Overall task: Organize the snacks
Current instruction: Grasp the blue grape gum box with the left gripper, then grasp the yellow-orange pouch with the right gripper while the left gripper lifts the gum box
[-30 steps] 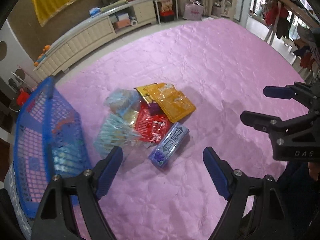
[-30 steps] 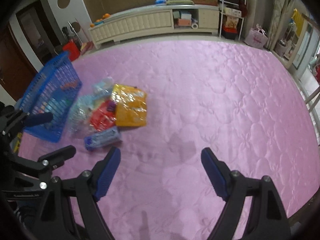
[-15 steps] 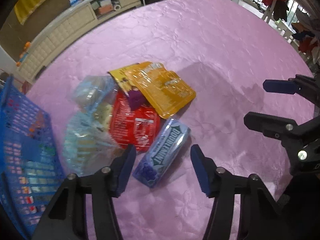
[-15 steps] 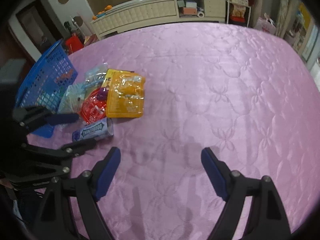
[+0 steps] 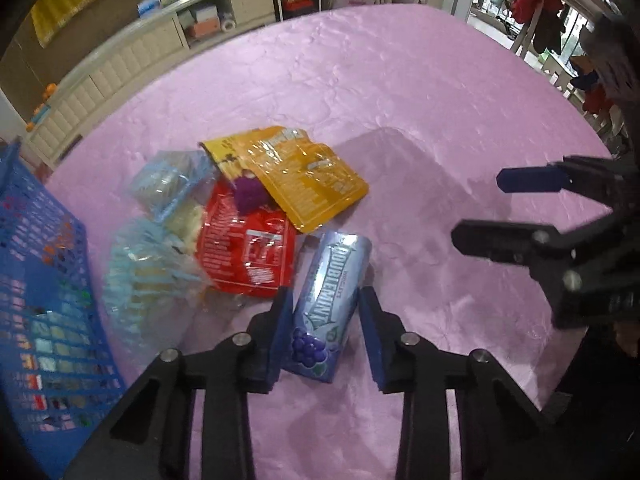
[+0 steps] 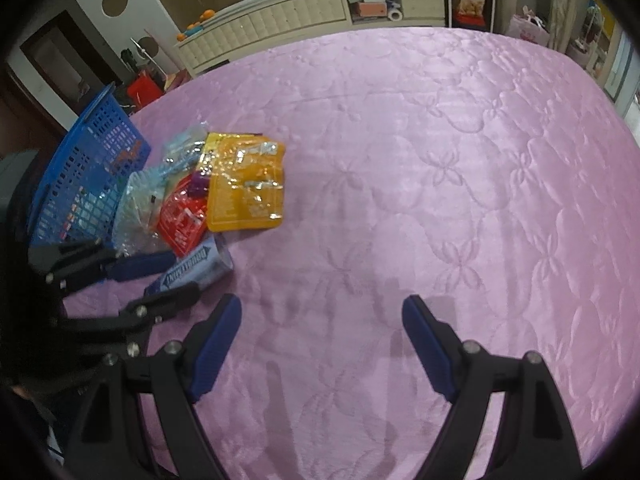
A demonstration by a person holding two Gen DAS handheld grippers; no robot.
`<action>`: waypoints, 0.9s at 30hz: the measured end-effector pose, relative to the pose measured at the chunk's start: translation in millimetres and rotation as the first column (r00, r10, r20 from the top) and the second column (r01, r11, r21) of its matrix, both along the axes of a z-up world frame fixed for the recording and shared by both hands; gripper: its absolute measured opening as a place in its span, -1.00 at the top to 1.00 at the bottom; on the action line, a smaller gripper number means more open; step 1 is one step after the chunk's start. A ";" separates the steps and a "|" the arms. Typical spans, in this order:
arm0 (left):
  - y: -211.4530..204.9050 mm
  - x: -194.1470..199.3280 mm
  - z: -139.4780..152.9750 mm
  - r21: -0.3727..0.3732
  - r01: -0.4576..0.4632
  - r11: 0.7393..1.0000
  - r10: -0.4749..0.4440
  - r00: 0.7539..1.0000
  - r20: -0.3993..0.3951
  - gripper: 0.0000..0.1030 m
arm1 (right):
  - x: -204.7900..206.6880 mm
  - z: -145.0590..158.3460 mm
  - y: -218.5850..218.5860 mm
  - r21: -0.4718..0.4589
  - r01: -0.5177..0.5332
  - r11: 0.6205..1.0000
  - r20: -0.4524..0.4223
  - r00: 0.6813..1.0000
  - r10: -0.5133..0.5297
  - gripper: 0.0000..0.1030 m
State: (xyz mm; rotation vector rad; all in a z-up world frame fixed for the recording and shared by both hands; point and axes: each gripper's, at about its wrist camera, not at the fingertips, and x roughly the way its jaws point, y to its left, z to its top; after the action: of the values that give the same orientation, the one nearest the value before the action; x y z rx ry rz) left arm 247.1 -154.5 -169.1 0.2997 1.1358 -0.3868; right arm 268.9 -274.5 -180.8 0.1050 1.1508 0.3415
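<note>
A purple Doublemint gum pack (image 5: 329,300) lies on the pink quilted cloth (image 5: 400,100). My left gripper (image 5: 325,320) straddles its near end, jaws narrowed but with a small gap on the right side. A red packet (image 5: 248,252), an orange pouch (image 5: 308,180) and pale blue clear bags (image 5: 148,280) lie piled behind it. The blue basket (image 5: 40,300) stands at the left. My right gripper (image 6: 322,344) is open and empty over bare cloth. It also shows in the left wrist view (image 5: 512,208).
A white low cabinet (image 6: 280,16) runs along the far wall. The cloth's edge drops off at the right (image 5: 580,112), with chairs and clothes beyond. The gum pack also shows in the right wrist view (image 6: 196,268) beside the left gripper (image 6: 156,276).
My left gripper moved down and forward onto the gum pack and its jaws narrowed around it. My right gripper stayed open and shifted little.
</note>
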 end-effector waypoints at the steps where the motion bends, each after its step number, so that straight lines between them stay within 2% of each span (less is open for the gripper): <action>1: 2.8 -4.7 4.8 -0.003 -0.011 1.000 0.011 1.000 0.014 0.39 | 0.8 1.0 0.8 0.000 -0.001 1.000 -0.002 1.000 0.001 -0.66; 5: 17.8 -12.1 30.6 -0.043 -0.078 0.996 0.082 0.993 0.089 0.39 | 8.7 10.1 7.6 -0.003 -0.018 1.000 0.010 1.000 0.018 -0.66; 7: 25.0 -11.3 42.6 -0.024 -0.127 0.992 0.129 0.980 0.153 0.39 | 17.8 11.8 10.4 0.007 -0.021 1.000 0.003 1.000 0.021 -0.66; 9: 33.5 -7.6 50.3 -0.036 -0.160 0.987 0.163 0.972 0.171 0.39 | 30.1 13.3 15.8 0.013 -0.023 1.000 -0.002 1.000 0.023 -0.66; 15: 51.8 -1.8 55.4 -0.038 -0.221 0.975 0.224 0.960 0.168 0.39 | 64.1 12.6 48.4 0.052 -0.067 0.996 -0.025 0.997 0.069 -0.66; 20: 54.7 4.5 47.3 -0.014 -0.271 0.962 0.270 0.949 0.165 0.39 | 77.3 4.0 75.6 -0.001 -0.116 0.993 -0.043 0.992 0.116 -0.66; 22: 53.3 4.7 48.6 -0.015 -0.274 0.962 0.273 0.948 0.163 0.39 | 80.3 0.3 84.4 -0.045 -0.141 0.989 -0.046 0.989 0.139 -0.66; 27: 56.9 8.3 44.5 -0.034 -0.271 0.962 0.273 0.951 0.144 0.39 | 86.5 -15.8 94.4 -0.068 -0.164 0.984 -0.097 0.983 0.157 -0.61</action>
State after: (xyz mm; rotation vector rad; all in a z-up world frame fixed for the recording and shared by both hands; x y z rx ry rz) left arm 255.4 -97.6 -124.6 0.1537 1.0115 -0.1260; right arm 355.4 -180.2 -196.6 -0.0396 1.2646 0.4394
